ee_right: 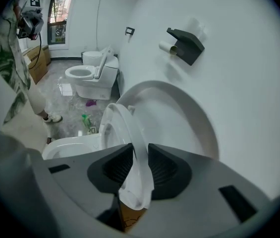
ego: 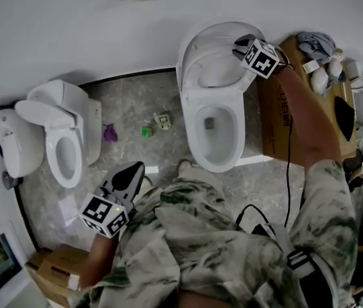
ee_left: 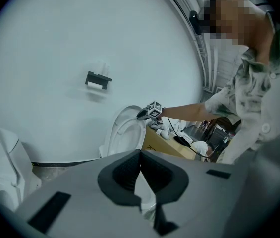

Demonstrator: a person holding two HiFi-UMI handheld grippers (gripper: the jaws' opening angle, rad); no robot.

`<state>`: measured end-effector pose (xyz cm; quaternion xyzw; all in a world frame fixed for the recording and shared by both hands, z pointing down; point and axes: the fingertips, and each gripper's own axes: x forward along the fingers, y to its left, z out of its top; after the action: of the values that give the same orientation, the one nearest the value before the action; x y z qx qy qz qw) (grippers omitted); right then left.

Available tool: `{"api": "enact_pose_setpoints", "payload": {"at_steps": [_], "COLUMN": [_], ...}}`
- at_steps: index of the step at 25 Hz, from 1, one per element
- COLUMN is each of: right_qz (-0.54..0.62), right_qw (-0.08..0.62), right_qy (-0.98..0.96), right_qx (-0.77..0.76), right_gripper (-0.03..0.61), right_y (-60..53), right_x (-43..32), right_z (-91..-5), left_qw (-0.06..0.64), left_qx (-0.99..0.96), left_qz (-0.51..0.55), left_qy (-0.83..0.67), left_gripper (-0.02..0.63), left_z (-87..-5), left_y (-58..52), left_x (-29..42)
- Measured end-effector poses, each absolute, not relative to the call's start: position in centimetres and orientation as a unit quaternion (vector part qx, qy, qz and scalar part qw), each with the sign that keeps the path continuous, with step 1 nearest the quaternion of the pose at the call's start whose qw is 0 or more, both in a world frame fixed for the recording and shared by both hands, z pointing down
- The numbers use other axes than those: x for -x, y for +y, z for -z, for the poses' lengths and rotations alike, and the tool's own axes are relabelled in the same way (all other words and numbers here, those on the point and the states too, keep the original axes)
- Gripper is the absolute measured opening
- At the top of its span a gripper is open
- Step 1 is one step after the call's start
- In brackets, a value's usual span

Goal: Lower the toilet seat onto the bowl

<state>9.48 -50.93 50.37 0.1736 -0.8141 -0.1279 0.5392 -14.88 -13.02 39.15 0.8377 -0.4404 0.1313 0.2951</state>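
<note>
Illegible print on box (ego: 272, 130) beside toilet (ego: 195, 133)

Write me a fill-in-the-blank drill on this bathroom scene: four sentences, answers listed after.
1. The right tool is closed on the rim of the toilet ____.
2. That part stands raised, not yet lowered onto the ____.
3. The left tool is shut and holds ____.
4. A dark holder on the wall carries a roll of ____.
Answers: seat; bowl; nothing; paper.
</note>
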Motion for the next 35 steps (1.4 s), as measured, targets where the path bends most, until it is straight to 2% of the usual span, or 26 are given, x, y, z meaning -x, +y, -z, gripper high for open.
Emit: {"api": "enact_pose_setpoints", "payload": {"at_steps": [35], "right_qz": [0.131], "right_qw": [0.555], "right_qy": [-0.802], "right_qx": [-0.182], "right_gripper": [0.106], "right_y": [-47.0], "right_x": [-9.9], "right_z": [-50.2], "left_qw": [0.275], "left_qx": [-0.854], "left_qz": [-0.134], "left_qy": [-0.42], "left_gripper": [0.021], "left_z": [-38.4], "left_y": [-12.2], "left_x": [15.3]}}
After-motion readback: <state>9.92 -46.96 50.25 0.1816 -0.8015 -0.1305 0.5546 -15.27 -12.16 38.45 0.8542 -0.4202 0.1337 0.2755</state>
